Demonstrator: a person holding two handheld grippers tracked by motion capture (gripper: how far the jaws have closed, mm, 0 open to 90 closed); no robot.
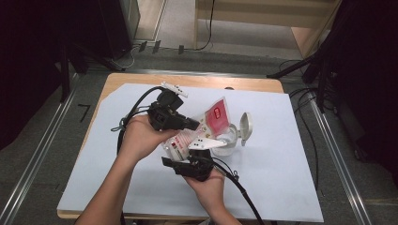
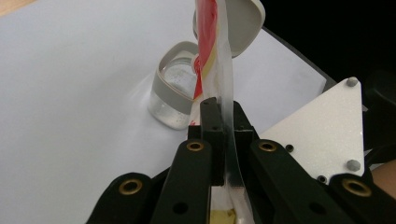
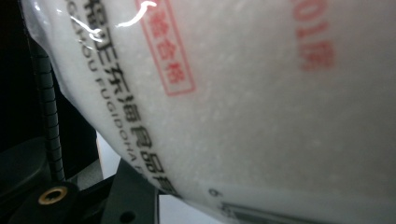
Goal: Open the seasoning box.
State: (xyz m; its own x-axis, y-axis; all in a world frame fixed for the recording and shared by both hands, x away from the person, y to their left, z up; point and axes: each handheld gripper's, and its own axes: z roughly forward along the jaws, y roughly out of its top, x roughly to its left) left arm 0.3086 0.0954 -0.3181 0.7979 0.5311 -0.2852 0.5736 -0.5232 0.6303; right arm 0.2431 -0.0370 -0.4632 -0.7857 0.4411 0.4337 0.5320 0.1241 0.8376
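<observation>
While our left gripper (image 2: 219, 116) is clamped on the bag's (image 1: 211, 124) top edge and the right gripper (image 1: 187, 164) cradles its underside (grip unclear), we're holding it over the open jar (image 1: 227, 140) mid-table. Next we tip it to pour, mouth inside the rim. White sheet (image 1: 281, 154) covers the wooden table (image 1: 197, 80); grey floor, cables beyond.
</observation>
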